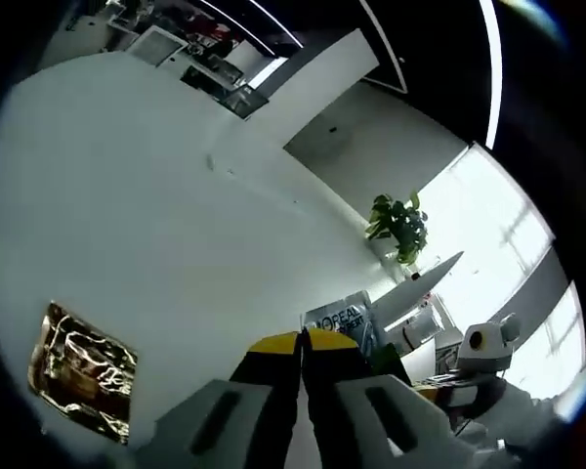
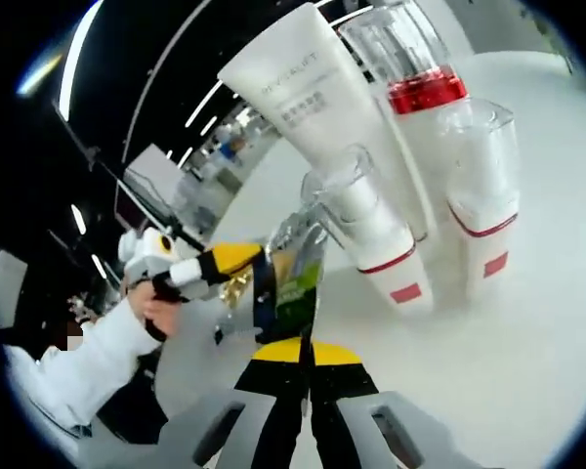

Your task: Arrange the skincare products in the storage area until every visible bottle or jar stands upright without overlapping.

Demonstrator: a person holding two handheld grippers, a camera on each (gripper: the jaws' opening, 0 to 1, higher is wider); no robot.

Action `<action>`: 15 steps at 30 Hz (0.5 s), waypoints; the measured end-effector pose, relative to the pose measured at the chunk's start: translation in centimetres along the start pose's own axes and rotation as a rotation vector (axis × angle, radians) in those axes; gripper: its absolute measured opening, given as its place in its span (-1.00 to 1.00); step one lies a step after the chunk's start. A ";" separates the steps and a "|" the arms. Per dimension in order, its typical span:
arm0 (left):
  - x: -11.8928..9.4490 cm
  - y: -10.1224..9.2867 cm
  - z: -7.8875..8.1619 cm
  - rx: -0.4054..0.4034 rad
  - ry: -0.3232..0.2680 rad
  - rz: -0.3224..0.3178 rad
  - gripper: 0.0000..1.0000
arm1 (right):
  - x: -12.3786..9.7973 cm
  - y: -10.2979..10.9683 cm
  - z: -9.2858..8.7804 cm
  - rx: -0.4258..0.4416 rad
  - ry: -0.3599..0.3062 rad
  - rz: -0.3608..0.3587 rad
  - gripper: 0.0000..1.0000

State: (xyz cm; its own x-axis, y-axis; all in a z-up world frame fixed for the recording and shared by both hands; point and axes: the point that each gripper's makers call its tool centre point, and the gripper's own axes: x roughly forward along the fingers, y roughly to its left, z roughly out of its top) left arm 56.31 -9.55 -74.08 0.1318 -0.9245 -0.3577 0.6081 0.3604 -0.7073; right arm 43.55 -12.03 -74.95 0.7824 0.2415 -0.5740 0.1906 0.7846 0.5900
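Observation:
In the right gripper view, my right gripper (image 2: 308, 350) is shut, and a small packet (image 2: 290, 281) with a green label rises from its yellow tips. Behind it on the white table (image 2: 527, 322) stand a tall white tube (image 2: 308, 103), a bottle with a red band (image 2: 417, 73) and two white bottles with clear caps (image 2: 373, 230) (image 2: 481, 191). The left gripper (image 2: 225, 260), held by a hand, points at the packet from the left. In the left gripper view, my left gripper (image 1: 301, 344) is shut with nothing between its tips, and a printed packet (image 1: 338, 317) sits just beyond them.
A shiny gold box (image 1: 81, 369) lies on the white table (image 1: 156, 195) at the left. A potted plant (image 1: 398, 227) stands at the far table edge near bright windows. A person's white sleeve (image 2: 83, 366) reaches in from the lower left.

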 end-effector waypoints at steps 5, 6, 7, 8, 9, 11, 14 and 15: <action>0.7 0.8 0.4 0.011 0.005 0.017 -1.00 | 0.7 -0.4 0.1 -0.016 0.009 -0.011 -1.00; 0.8 0.9 0.4 0.012 0.006 0.017 -1.00 | 0.8 -0.5 0.0 -0.015 0.012 -0.015 -1.00; 0.9 1.0 0.4 0.012 0.007 0.014 -1.00 | 1.0 -0.8 0.1 -0.019 0.012 -0.022 -1.00; 1.0 1.1 0.4 0.010 0.010 0.017 -1.00 | 1.0 -0.9 0.1 -0.023 0.014 -0.025 -1.00; 1.1 1.2 0.4 0.013 0.012 0.019 -1.00 | 1.0 -1.0 0.2 -0.028 0.012 -0.028 -1.00; 1.3 1.4 0.5 0.013 0.014 0.022 -1.00 | 1.2 -1.3 0.2 -0.048 0.010 -0.038 -1.00; 1.8 1.8 0.5 0.020 0.023 0.031 -1.00 | 1.5 -1.5 0.2 -0.068 0.014 -0.050 -1.00; 2.0 1.8 0.5 0.024 0.026 0.031 -1.00 | 1.6 -1.7 0.2 -0.076 0.017 -0.056 -1.00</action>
State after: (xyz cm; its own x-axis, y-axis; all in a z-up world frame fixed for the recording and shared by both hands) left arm 58.03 -10.78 -75.77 0.1307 -0.9093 -0.3950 0.6225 0.3854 -0.6812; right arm 44.57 -13.09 -76.79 0.7618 0.2054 -0.6144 0.1872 0.8382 0.5123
